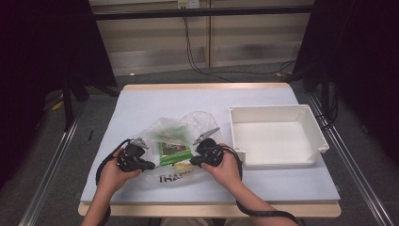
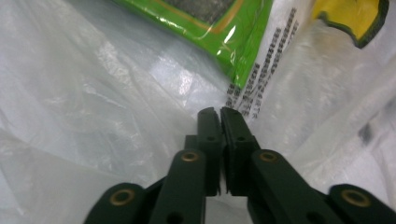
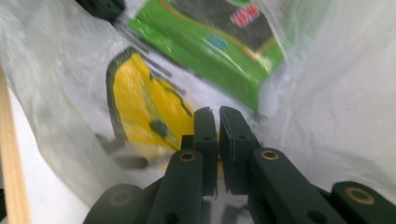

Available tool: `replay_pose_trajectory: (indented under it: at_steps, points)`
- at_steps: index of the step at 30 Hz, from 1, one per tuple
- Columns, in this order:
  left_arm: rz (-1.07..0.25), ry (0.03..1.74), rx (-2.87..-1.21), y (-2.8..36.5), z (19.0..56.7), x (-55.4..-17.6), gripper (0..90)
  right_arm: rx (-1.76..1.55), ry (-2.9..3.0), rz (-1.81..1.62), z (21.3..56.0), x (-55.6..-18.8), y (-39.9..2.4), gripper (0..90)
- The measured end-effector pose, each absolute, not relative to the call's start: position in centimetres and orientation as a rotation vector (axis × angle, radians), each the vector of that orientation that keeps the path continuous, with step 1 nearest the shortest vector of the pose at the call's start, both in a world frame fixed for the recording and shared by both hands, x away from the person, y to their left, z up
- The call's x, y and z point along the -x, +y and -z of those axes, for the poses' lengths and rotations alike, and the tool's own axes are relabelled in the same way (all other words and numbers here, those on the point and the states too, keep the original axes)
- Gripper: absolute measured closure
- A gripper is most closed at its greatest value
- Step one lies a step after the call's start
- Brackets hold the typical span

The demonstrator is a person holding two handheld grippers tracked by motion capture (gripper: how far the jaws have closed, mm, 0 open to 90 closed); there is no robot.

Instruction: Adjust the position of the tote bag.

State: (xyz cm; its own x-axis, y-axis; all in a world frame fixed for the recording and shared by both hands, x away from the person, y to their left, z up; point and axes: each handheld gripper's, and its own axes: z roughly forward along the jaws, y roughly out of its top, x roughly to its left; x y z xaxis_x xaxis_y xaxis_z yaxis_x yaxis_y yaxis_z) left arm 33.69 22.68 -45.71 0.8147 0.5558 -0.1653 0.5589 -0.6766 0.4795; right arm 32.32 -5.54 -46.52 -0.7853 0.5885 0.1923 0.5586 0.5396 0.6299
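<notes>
High view: clear plastic bag (image 1: 181, 141) reads "THA", holding a green packet (image 1: 173, 149).

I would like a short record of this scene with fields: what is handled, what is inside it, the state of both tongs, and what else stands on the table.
handled: clear plastic bag
inside: green packet
left tongs: shut on bag film
right tongs: shut on bag film
nearby: empty white tray, right of bag
surface: grey table

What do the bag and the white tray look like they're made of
The bag: thin, translucent plastic film, glossy and crinkled; the green packet shows through it. The white tray: apparently rigid moulded plastic, matte, with smooth walls and rounded corners.
</notes>
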Motion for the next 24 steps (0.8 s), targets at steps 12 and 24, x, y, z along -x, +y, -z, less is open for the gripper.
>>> replay_pose_trajectory:
  at_steps: [12, 24]
  points:
    - [-0.05, 0.835, -2.396, 21.5, 43.5, -34.7, 62.3, -1.028, 2.681, -1.114, 45.9, -33.3, -4.5, 76.7]
    - [-0.029, 0.818, -2.347, 18.9, 43.1, -34.0, 62.1, -0.994, 2.704, -1.144, 43.8, -33.4, -3.9, 82.8]
